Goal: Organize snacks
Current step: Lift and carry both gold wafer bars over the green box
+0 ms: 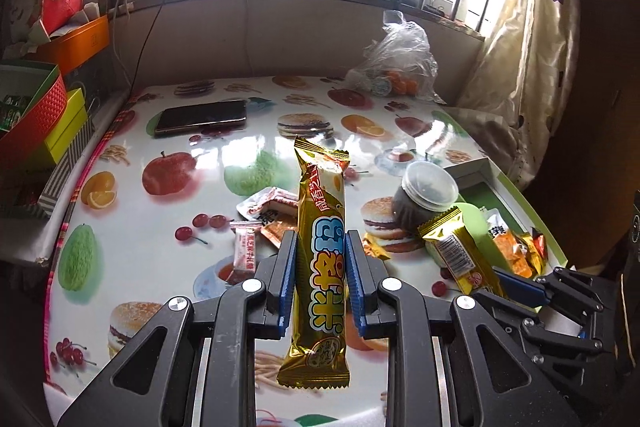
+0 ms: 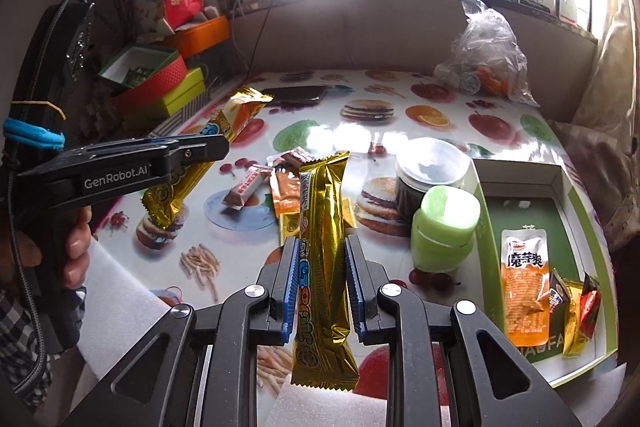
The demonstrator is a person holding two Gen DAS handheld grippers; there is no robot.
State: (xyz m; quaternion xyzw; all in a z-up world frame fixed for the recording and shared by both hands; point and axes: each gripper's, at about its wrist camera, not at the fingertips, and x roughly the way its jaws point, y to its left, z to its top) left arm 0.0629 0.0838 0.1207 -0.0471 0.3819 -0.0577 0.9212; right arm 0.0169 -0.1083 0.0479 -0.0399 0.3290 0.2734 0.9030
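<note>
Gold foil everywhere here; the left gripper [image 1: 320, 255] is clamped on a gold snack bar [image 1: 322, 227], blue pads squeezing its middle, so the bar sticks out past the fingertips at one end and hangs back toward the camera at the other; it's held off the fruit-print tablecloth [image 1: 168, 131]. Same deal on the other side; the right gripper [image 2: 320, 259] is clenched around a second gold bar [image 2: 322, 239], gripped at about mid-length, top end poking ahead of the fingers, bottom end dangling below them. From the right wrist view the left gripper [image 2: 216, 147] shows off to the left with its bar [image 2: 200, 155] slanting up and away, a hand [image 2: 76, 243] wrapped round the handle.

Ahead of both grippers, down on the table, sits a little scatter of small wrapped snacks [image 2: 256, 183]; just right of the right gripper's fingers is a green tub [image 2: 444, 231], with a clear-lidded jar [image 2: 428, 171] behind it; further right is a green-lined box [image 2: 520, 187] holding an orange pouch [image 2: 524, 283] and a few small packets [image 2: 576, 307]. Way beyond the fingertips lies a phone [image 1: 200, 117].
</note>
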